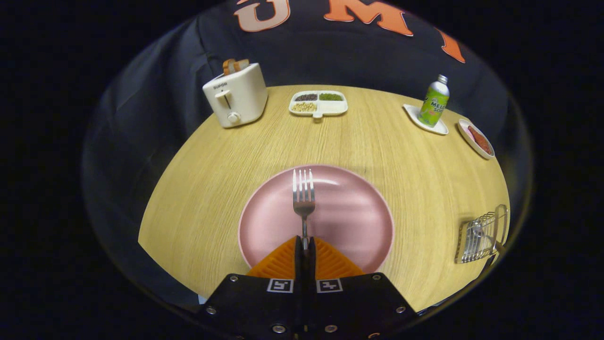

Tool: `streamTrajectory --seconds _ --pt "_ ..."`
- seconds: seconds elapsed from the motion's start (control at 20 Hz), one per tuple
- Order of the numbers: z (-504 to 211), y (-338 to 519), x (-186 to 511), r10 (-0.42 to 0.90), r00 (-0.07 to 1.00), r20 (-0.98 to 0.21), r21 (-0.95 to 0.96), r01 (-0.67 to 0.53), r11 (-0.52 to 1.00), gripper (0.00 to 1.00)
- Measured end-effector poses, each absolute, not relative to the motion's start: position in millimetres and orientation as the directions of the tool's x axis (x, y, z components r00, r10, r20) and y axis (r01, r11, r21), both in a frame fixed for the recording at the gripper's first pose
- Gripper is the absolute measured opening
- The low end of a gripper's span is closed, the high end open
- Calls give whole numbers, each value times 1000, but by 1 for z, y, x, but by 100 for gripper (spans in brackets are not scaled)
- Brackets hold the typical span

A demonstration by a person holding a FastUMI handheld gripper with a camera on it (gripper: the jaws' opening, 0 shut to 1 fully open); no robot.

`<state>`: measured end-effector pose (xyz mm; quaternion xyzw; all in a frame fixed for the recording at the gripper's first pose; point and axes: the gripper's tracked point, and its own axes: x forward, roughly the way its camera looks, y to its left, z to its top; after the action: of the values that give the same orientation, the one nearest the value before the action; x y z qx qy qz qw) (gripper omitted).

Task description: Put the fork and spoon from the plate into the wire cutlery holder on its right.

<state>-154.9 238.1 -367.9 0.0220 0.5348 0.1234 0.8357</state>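
Gripper view: the gripper (pixel 305 243) has its 2 fingers closed on the handle of the fork (pixel 304 196), whose tines point forward over the pink plate (pixel 358 217) near the table's (pixel 212 189) front edge. Gripping the handle end probably keeps the tines free for insertion. The wire cutlery holder (pixel 481 234) stands by the right edge; something pale, perhaps the spoon, may already lie inside it.
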Motion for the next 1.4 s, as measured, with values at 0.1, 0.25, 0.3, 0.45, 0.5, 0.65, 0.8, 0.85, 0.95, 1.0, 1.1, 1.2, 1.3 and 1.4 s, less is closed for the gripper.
streamTrajectory --seconds 0.1,0.25,0.3,0.45,0.5,0.65,0.8,0.85,0.95,1.0,1.1,1.2,1.3,1.4 --pt "-348 215 -138 207 449 -869 154 -153 976 3" --pt "-315 178 -114 173 527 -832 140 -104 985 3" --pt "-304 164 -105 165 554 -816 142 -85 986 3" --pt "-276 123 -88 126 627 -769 142 -25 990 3" --pt "-267 108 -82 108 648 -754 136 -7 991 3" --pt "-242 68 -76 60 688 -723 122 42 992 3" --pt "-220 35 -70 24 720 -694 118 81 990 3" --pt "-211 24 -72 16 724 -689 118 90 989 3" --pt "-189 8 -70 6 749 -662 122 100 988 3" --pt "-180 -2 -69 -5 757 -654 110 101 989 3" --pt "-165 -20 -70 -28 767 -641 80 103 992 3" --pt "-157 -31 -73 -35 769 -638 72 104 992 3" --pt "-159 -42 -79 -43 759 -650 58 106 993 3" --pt "-167 -54 -89 -50 734 -677 41 106 994 3"
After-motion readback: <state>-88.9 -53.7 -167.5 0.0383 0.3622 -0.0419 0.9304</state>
